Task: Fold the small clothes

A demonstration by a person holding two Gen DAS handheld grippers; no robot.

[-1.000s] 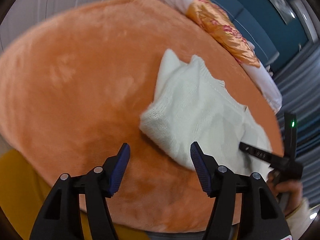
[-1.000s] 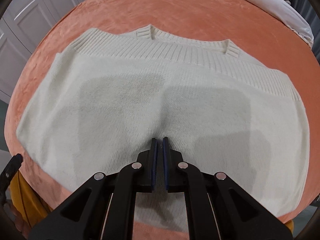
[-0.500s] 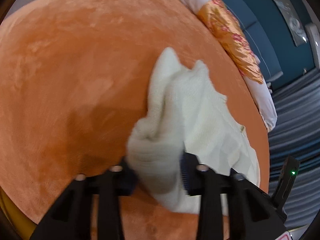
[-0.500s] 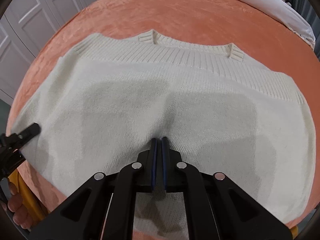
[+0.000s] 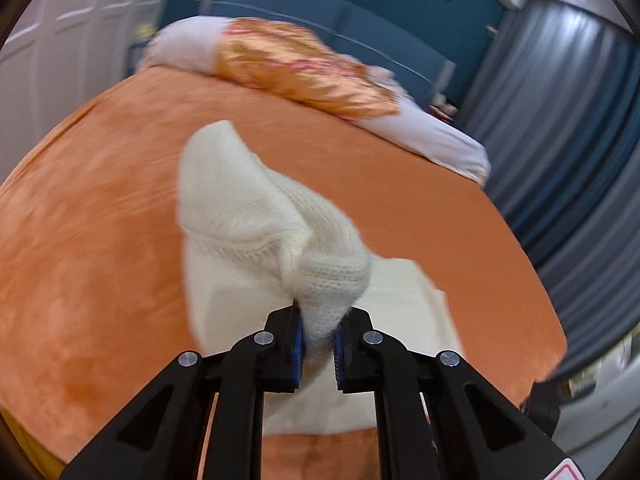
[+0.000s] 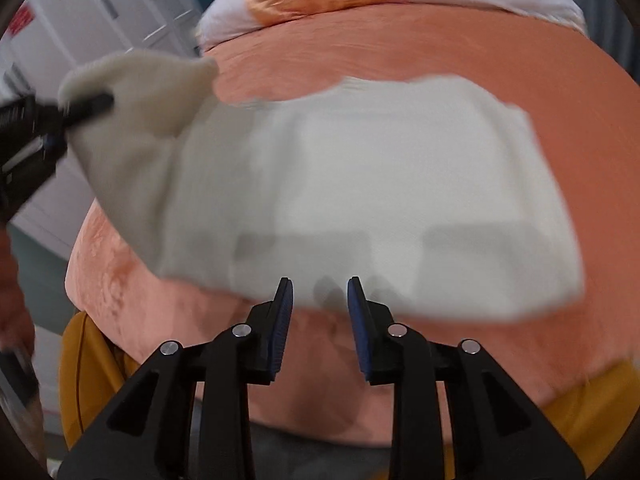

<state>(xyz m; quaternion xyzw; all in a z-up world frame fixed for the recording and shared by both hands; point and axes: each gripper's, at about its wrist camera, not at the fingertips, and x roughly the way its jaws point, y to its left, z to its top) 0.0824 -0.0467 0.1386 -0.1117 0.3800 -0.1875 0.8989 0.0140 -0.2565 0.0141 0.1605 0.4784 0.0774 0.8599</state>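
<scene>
A cream knitted sweater (image 6: 380, 200) lies on the orange bedspread (image 6: 520, 72). My left gripper (image 5: 318, 330) is shut on the sweater's left edge (image 5: 332, 280) and holds that side lifted off the bed; the cloth hangs from it in a fold. In the right wrist view the left gripper (image 6: 86, 106) shows at the far left with the raised cloth. My right gripper (image 6: 318, 302) is open and empty, just above the sweater's near hem, touching nothing.
A pillow with an orange flowered cover (image 5: 304, 72) and white bedding (image 5: 436, 140) lie at the bed's far end. White cupboard doors (image 6: 100, 20) stand to the left, grey curtains (image 5: 568, 120) to the right. A mustard sheet (image 6: 84, 356) hangs at the near edge.
My left gripper closed on the sweater's left edge and lifted it up off the bed. My right gripper opened, let go of the hem and drew back.
</scene>
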